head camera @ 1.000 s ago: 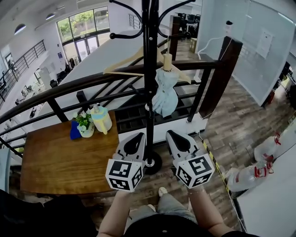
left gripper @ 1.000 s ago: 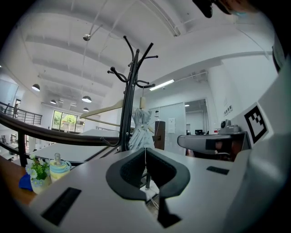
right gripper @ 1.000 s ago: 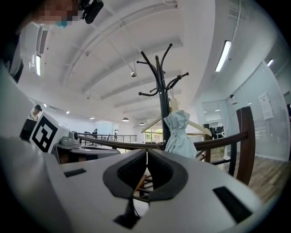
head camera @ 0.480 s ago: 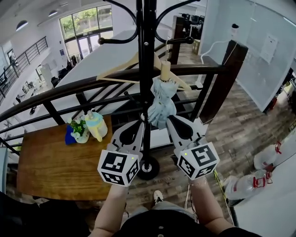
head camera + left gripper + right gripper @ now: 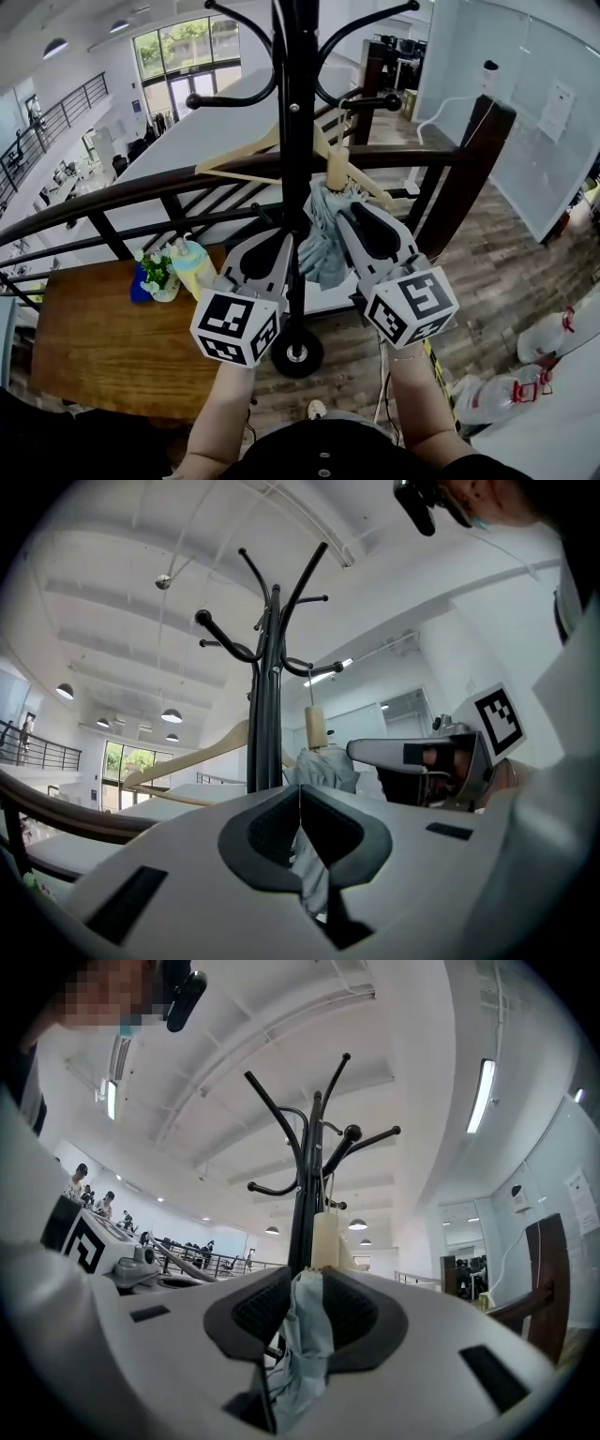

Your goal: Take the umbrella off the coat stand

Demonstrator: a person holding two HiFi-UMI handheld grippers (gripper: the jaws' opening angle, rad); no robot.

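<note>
- The person's forearms (image 5: 412, 394) reach forward from the bottom of the head view, one gripper in each hand, both raised towards the coat stand.
- The left gripper (image 5: 281, 244) has its jaws closed tip to tip with nothing between them. It sits just left of the stand's pole.
- The right gripper (image 5: 305, 1279) has its jaws partly apart, and they have just been opening. The umbrella's pale blue fabric fills the narrow gap between them. Whether the pads press on it is not clear.
- The umbrella (image 5: 323, 248) is folded and hangs on the stand, just right of the pole and between the two gripper tips. Its light wooden handle (image 5: 337, 169) points up towards a hook.
- The coat stand (image 5: 292, 141) is black with curved arms, and its round base (image 5: 297, 352) rests on the wooden floor between the person's arms.
- A bare wooden hanger (image 5: 253, 155) hangs from the stand, behind the umbrella.
- To the left stands a brown table (image 5: 103, 347) with a small potted plant (image 5: 155, 274) and a yellowish bottle (image 5: 194, 267) at its far edge.
- Beyond these runs a dark curved railing (image 5: 112, 192), with an open hall below it.
</note>
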